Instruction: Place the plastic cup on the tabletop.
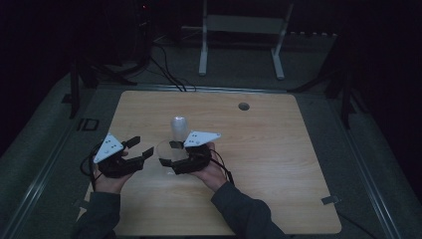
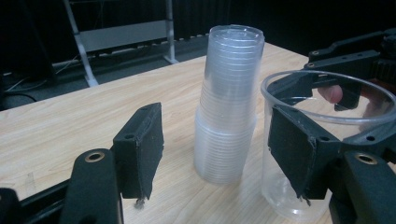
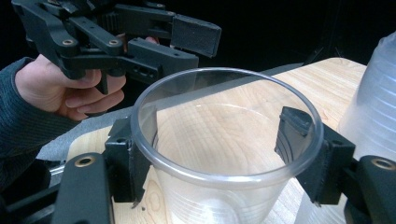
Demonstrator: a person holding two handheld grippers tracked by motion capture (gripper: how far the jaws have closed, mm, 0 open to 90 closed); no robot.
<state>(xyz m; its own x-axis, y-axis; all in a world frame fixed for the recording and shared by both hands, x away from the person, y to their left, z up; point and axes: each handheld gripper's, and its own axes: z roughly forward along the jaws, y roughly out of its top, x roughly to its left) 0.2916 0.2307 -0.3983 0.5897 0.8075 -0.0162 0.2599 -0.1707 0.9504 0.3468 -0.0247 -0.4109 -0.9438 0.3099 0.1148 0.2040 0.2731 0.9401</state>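
Nearest the lens in the right gripper view, a clear plastic cup [image 3: 226, 140] sits clamped between the right gripper [image 1: 167, 160] fingers [image 3: 299, 135] — one pad outside the wall, the other over the rim and inside it. Going left to right on the wooden bench [image 1: 278, 164] in the high view: the left gripper [image 1: 141, 148] comes first, its fingers [image 2: 140, 149] partly spread with nothing between them (they point toward the cup without touching it), then the held cup, standing upright. Just beyond it rises a stack of clear cups [image 1: 178, 130] — upside down, near the cup, apart from both grippers.
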